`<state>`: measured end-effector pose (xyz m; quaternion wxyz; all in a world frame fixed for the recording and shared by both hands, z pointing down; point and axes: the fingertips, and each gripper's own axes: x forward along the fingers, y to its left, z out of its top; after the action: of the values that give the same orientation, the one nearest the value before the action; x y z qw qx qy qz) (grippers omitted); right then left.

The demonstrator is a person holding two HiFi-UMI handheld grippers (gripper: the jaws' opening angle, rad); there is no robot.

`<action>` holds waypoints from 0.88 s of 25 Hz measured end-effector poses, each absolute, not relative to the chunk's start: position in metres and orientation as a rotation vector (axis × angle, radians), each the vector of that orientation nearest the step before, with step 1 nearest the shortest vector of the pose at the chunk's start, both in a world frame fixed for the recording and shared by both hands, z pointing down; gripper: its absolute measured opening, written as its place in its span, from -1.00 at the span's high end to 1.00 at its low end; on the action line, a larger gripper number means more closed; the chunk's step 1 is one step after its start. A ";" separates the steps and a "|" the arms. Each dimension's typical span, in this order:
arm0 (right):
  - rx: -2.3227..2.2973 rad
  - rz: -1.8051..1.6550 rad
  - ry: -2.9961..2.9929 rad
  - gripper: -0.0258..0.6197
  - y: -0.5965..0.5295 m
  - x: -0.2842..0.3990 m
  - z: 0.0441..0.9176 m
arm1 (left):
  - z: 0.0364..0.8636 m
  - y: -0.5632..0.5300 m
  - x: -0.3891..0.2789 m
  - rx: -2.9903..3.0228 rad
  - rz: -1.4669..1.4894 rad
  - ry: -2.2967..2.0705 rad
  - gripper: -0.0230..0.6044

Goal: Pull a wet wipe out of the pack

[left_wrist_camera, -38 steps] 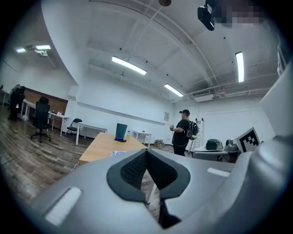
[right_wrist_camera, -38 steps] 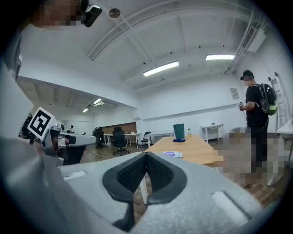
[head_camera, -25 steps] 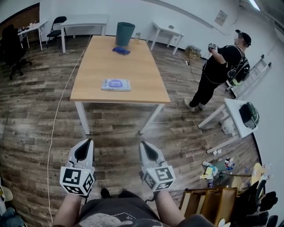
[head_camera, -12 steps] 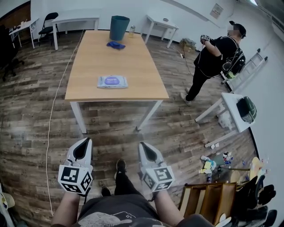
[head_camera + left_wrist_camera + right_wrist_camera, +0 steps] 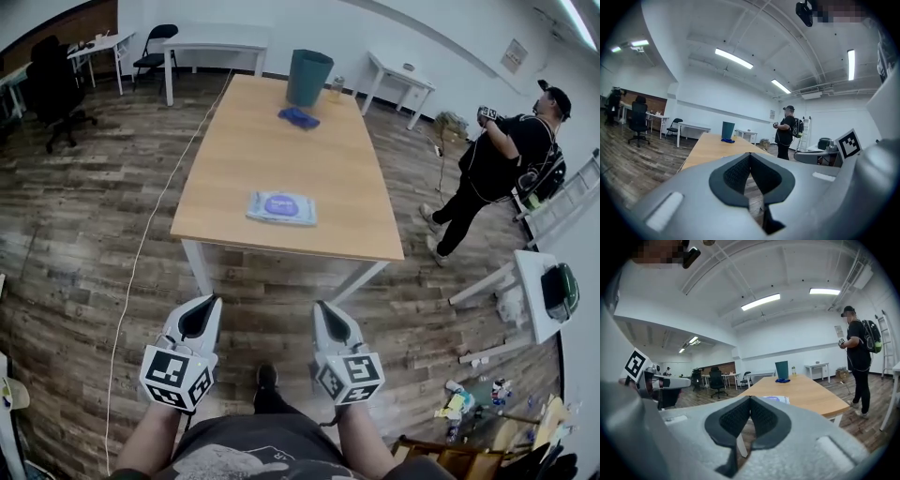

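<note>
The wet wipe pack (image 5: 281, 207), white with a purple label, lies flat near the front edge of the wooden table (image 5: 281, 150). Both grippers are held over the floor, well short of the table. My left gripper (image 5: 201, 307) is shut and holds nothing. My right gripper (image 5: 324, 311) beside it is likewise shut and empty. In the right gripper view the pack (image 5: 778, 400) shows just above the closed jaws of the right gripper (image 5: 750, 400). The left gripper view has the left gripper (image 5: 750, 158) shut, with the table (image 5: 710, 146) stretching away beyond it.
A teal bin (image 5: 308, 77) and a blue cloth (image 5: 298, 117) sit at the table's far end. A person in black (image 5: 497, 159) stands to the right of the table. A white cable (image 5: 141, 253) runs along the floor on the left. Small white tables (image 5: 530, 281) stand at the right.
The table and pack have shifted right and come slightly nearer in the head view as both grippers moved forward. Both grippers stay shut.
</note>
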<state>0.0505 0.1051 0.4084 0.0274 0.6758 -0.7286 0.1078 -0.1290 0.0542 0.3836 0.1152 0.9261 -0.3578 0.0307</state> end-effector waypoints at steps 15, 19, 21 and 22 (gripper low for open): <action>1.975 0.342 -2.330 0.95 -0.010 0.120 0.414 | 0.404 -0.034 -0.063 2.640 0.151 -1.151 0.87; 1.963 0.351 -2.334 0.95 -0.026 0.139 0.420 | 0.406 -0.048 -0.044 2.634 0.163 -1.164 0.87; 1.948 0.349 -2.346 0.95 -0.033 0.139 0.419 | 0.408 -0.052 -0.037 2.642 0.191 -1.156 0.87; 1.935 0.344 -2.353 0.95 -0.036 0.137 0.420 | 0.410 -0.054 -0.035 2.645 0.207 -1.150 0.87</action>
<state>0.1366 -0.0362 0.4195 0.0380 0.6307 -0.7670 0.1121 -0.0355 -0.0541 0.4100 0.1246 0.9076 -0.3947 0.0709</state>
